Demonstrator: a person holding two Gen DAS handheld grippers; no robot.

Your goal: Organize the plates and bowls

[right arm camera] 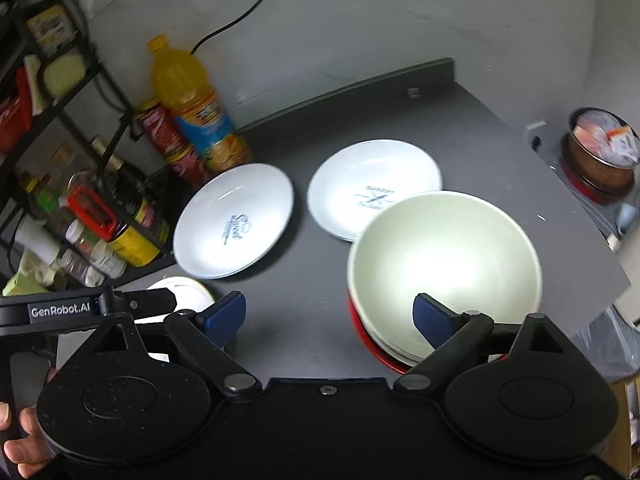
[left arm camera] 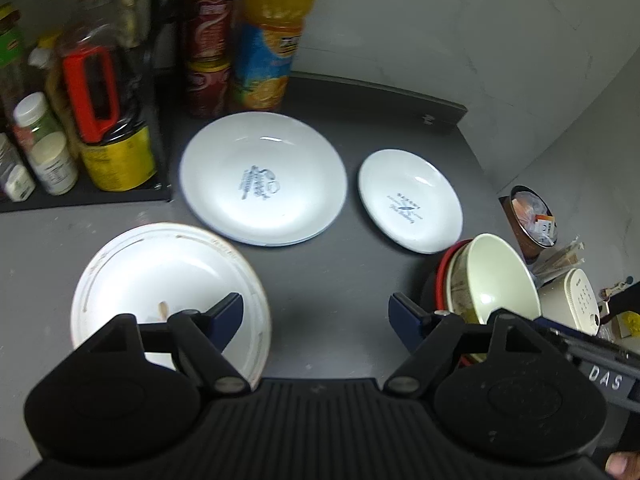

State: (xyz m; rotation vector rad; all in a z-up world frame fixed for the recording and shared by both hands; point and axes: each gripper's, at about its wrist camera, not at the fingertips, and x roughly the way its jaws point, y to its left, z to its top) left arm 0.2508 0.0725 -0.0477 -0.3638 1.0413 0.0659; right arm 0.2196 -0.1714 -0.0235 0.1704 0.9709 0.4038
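Both of my claws stand wide open and hold nothing: left claw [left arm camera: 316, 314] above the dark counter [left arm camera: 328, 280], right claw [right arm camera: 330, 314] beside the stacked bowls [right arm camera: 444, 268]. Glossy cream bowls sit nested, mouths up, on a red one. Two round white plates, large plate [left arm camera: 262, 178] and small plate [left arm camera: 410, 200], lie flat, apart. Another white plate [left arm camera: 160, 280] lies under my left finger.

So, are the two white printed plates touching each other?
Apart. The left wrist view shows a strip of dark counter between the large plate and the small plate.
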